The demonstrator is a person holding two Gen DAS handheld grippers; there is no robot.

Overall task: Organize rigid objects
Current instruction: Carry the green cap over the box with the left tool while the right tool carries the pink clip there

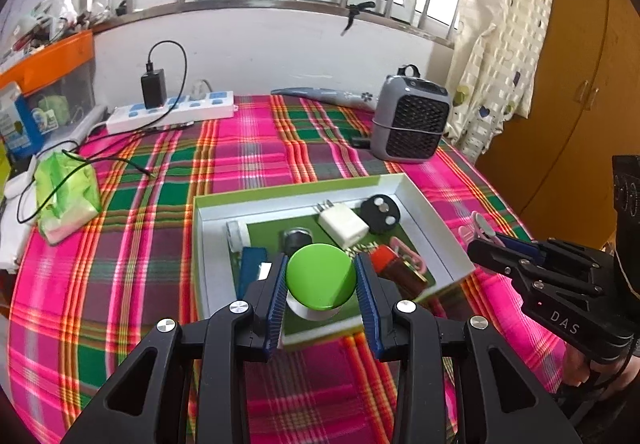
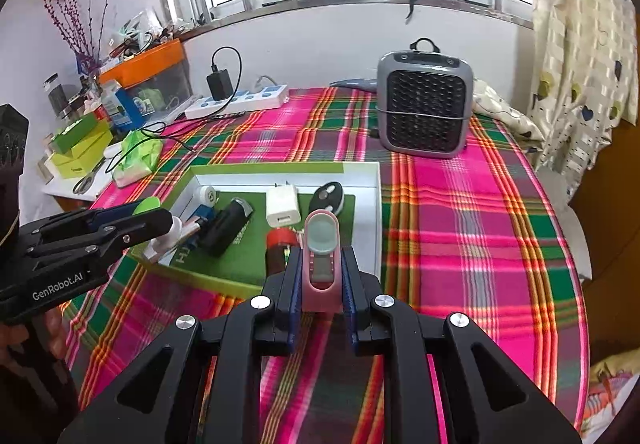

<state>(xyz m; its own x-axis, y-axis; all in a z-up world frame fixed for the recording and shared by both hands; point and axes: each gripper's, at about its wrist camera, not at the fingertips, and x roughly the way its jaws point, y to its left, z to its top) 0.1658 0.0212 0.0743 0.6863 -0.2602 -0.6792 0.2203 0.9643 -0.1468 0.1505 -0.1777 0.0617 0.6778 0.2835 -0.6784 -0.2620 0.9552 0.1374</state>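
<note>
My left gripper (image 1: 321, 276) is shut on a white bottle with a round green cap (image 1: 320, 278) and holds it over the near part of the open green-edged box (image 1: 420, 204). My right gripper (image 2: 321, 264) is shut on a pink handheld device with an oval lens (image 2: 321, 244), held at the box's near right corner (image 2: 372, 260). The box holds a white charger (image 1: 343, 225), a black key fob (image 1: 379, 213), a red-topped item (image 1: 386, 258), a blue item (image 1: 252, 268) and a black cylinder (image 2: 226, 224). The right gripper shows in the left wrist view (image 1: 486, 246), the left gripper in the right wrist view (image 2: 160, 222).
A grey heater (image 2: 424, 110) stands behind the box. A white power strip with black adapter (image 1: 172, 108) lies at the back. A green tissue pack (image 1: 66, 192) and a loose cable lie to the left. Boxes and scissors (image 2: 86, 180) clutter the left table edge.
</note>
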